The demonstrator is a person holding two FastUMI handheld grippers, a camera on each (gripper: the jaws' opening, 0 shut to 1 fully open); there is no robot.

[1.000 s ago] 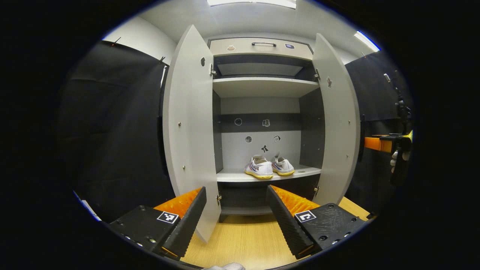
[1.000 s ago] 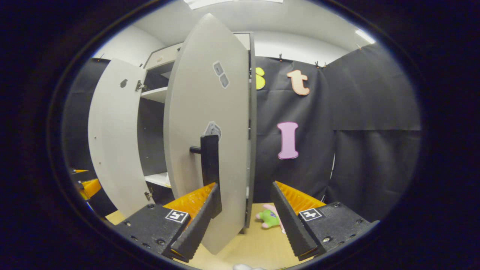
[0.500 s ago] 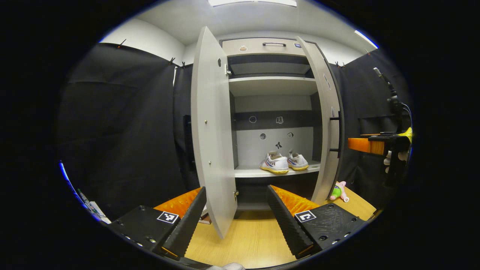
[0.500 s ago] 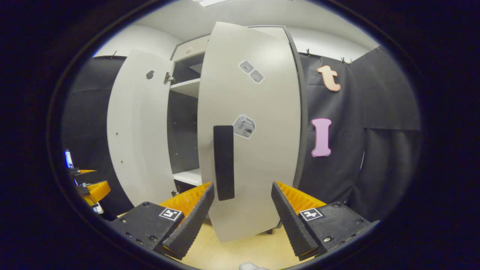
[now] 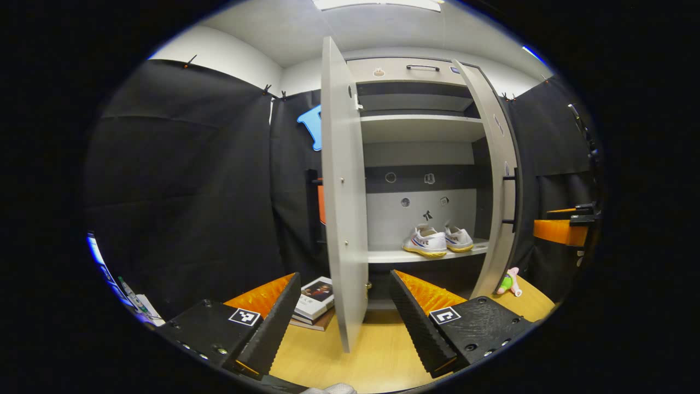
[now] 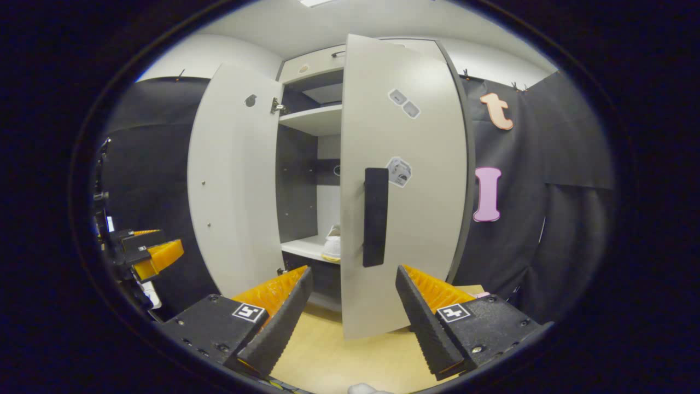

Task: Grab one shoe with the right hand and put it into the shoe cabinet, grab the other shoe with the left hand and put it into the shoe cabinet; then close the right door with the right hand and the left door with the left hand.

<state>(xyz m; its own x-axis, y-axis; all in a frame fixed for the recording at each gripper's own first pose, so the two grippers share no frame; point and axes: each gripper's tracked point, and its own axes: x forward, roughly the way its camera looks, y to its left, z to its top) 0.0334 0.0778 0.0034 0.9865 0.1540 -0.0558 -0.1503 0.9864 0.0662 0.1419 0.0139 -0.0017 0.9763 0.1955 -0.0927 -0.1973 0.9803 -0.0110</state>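
1. Left tool [image 5: 344, 312]: fingers spread wide, holding nothing. It sits low in front of the shoe cabinet [image 5: 415, 128], with the edge of the left door [image 5: 342, 208] rising between its fingers in the left gripper view.
2. Right tool [image 6: 353, 306]: fingers spread wide, holding nothing. It faces the outer side of the right door [image 6: 402, 191], below the door's dark vertical handle [image 6: 375, 216]. No contact with door or handle can be confirmed.
3. Shoes [image 5: 436, 241]: a white pair with yellow soles stands side by side on the cabinet's lower shelf [image 5: 421, 255], heels toward the camera. Lettering on the near heel is too small to read.
4. Left door: swung well out, seen almost edge-on from the left tool.
5. Right door: partly swung in; a gap remains, through which one shoe shows in the right gripper view. Stickers [image 6: 399, 171] on its front are illegible.
6. Floor [image 5: 372, 355]: light wood. A stack of books [image 5: 313, 298] lies left of the cabinet; a small plush toy [image 5: 508, 282] lies to its right.
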